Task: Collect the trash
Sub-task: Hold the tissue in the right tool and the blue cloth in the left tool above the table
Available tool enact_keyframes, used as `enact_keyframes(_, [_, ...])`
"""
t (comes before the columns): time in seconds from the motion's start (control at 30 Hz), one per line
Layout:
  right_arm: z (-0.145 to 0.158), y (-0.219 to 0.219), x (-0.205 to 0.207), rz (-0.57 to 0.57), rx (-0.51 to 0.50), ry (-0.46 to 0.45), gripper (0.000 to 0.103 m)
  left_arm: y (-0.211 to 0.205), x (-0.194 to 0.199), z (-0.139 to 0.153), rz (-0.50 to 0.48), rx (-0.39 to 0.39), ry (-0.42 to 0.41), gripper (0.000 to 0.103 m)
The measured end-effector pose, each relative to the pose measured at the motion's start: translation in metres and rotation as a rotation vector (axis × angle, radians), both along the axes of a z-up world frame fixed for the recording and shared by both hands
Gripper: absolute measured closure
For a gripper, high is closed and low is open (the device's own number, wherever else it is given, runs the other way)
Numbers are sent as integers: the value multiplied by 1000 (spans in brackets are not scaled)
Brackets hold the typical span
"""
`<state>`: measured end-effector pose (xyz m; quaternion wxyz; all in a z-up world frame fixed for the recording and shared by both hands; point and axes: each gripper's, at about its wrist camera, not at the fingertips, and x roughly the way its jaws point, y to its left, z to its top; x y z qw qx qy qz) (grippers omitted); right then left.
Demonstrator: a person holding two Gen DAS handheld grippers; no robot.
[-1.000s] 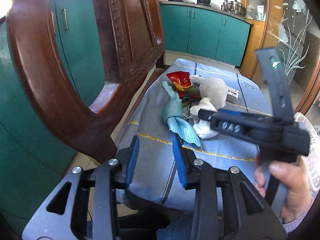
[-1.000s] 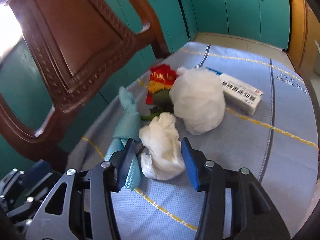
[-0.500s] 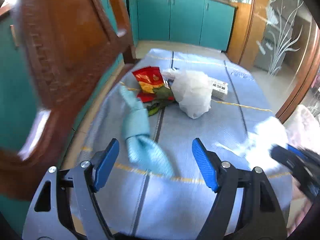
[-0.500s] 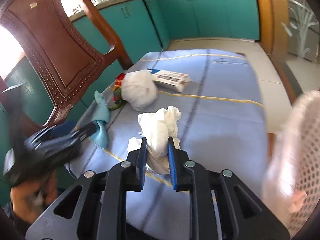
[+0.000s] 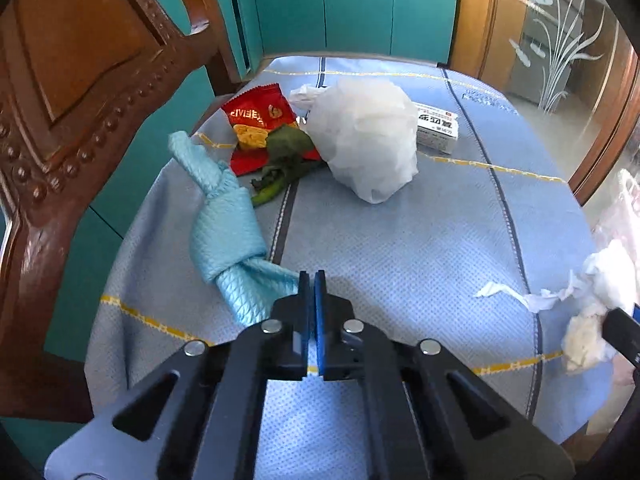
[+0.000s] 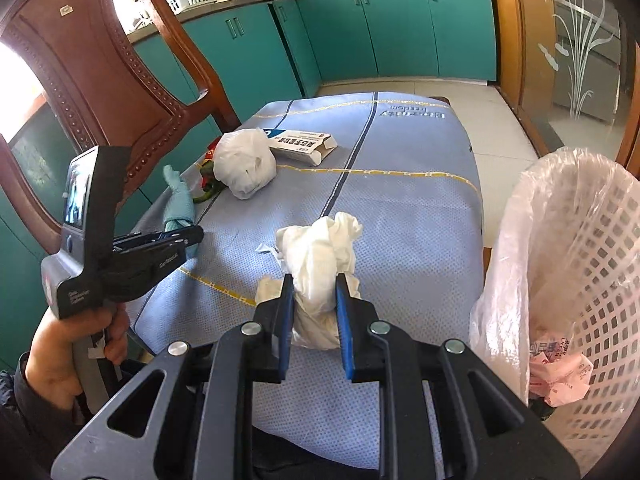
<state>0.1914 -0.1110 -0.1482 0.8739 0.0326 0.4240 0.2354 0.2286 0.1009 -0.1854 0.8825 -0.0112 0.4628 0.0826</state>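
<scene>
1. Right gripper [image 6: 313, 307] — jaws clamped on a crumpled white tissue [image 6: 320, 268] above the blue-clothed counter [image 6: 404, 216].
2. Left gripper [image 5: 311, 280] — jaws closed, empty, beside the knotted blue cloth [image 5: 228, 236].
3. Lined basket [image 6: 580, 280] at three o'clock; red wrapper [image 5: 256, 128], white bag [image 5: 364, 136] at twelve.

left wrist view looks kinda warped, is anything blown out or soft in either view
Left wrist view: fisheye bends the chair and table edge; the tissue wad at the right rim is smeared. Right wrist view: the window behind the chair is blown out white; the tissue wad is sharp.
</scene>
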Motion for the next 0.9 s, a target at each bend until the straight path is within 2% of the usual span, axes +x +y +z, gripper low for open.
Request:
enact_keyframes(0.13, [0,3,-1,-4,-23,-17,83,-4,-20,11,-9,-7,-55,100])
enact_keyframes(0.4, [3,5,4,-16,-26,-27,83,2,-62,37,-48,-126,-157,100])
enact_keyframes(0.6, [8,9,5,-21,-32,-48,83,4,-78,54,-74,-133,-230,100])
enact_keyframes(0.9, [8,17,5,-9,-51,-62,83,-1,-84,52,-81,-107,-229,100])
